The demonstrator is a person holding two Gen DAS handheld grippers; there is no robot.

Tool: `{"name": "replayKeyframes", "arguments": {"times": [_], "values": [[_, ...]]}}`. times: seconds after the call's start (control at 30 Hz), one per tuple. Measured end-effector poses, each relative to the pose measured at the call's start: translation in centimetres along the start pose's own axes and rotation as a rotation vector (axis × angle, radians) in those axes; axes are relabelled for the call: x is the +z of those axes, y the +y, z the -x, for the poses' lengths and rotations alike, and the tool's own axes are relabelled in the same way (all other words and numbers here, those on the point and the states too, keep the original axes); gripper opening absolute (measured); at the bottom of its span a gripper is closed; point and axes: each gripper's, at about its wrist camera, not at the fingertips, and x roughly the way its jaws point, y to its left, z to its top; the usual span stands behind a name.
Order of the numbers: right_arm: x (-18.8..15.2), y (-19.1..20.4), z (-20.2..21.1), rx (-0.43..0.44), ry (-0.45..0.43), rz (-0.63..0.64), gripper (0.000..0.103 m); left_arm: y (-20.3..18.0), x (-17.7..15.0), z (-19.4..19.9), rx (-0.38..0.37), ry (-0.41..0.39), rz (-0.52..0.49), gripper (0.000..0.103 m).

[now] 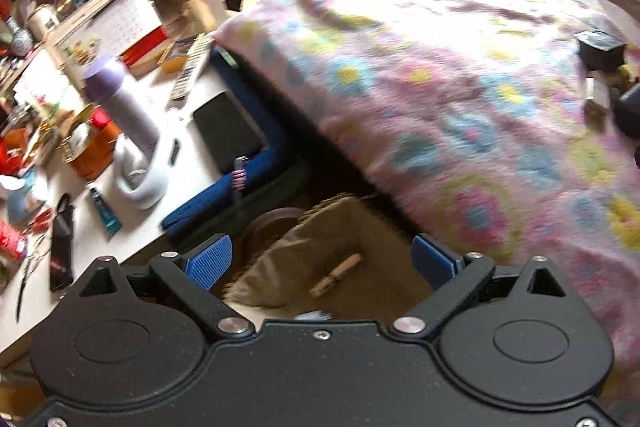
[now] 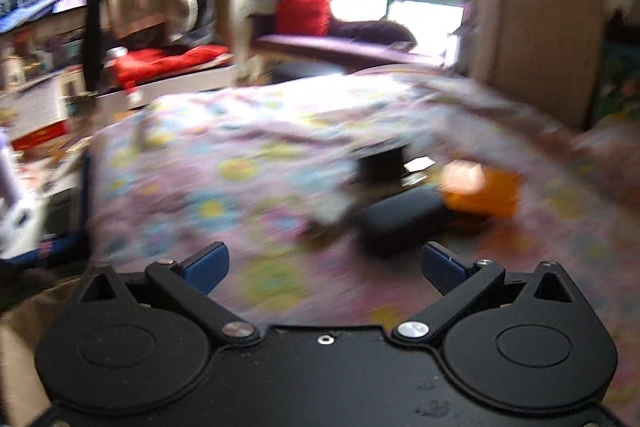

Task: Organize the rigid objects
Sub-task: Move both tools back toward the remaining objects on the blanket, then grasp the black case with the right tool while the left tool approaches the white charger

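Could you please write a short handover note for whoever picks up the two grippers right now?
Left gripper: open, empty, held over the gap between the floral blanket and the cluttered white desk; a wooden clothespin lies below it.
Right gripper: open, empty, pointing at a small pile on the blanket: a black case, an orange object and a black boxy item. The view is blurred, so exact contacts are unclear.
Done: nothing visibly sorted yet.
Left: probably pick up the pile items one by one and organize them.

Floral bed [image 2: 248,163] w/ orange box [image 2: 484,193].
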Motion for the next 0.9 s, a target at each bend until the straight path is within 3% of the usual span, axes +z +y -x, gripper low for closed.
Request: {"name": "replayKeyframes", "arguments": {"times": [0.13,0.37,0.53,0.63,0.83,0.9], "values": [[-0.1,-1.6,-0.7,-0.069,-0.04,0.014,0.103,-2.8,0.7,0.1,-0.028,-0.017,-0.048,0.094],[0.0,-6.3,-2.7,-0.051,0.029,-0.172,0.103,-7.2,2.2,0.8,-0.077,-0.068,-0.119,0.094],[0.5,-8.7,-4.8,-0.044,0.032,-0.203,0.102,-10.2,3.5,0.9,-0.107,-0.098,-0.167,0.095],[0.9,-8.7,-6.1,0.016,0.019,-0.109,0.102,-11.6,4.0,0.6,-0.113,-0.096,-0.177,0.095],[1.0,-7.0,-8.3,0.079,-0.069,0.24,0.102,-13.4,4.8,-0.1,-0.144,-0.083,-0.16,0.095],[0.7,-6.6,-9.4,0.113,-0.049,0.292,0.101,-14.0,5.0,-0.6,-0.142,-0.082,-0.157,0.095]]}}
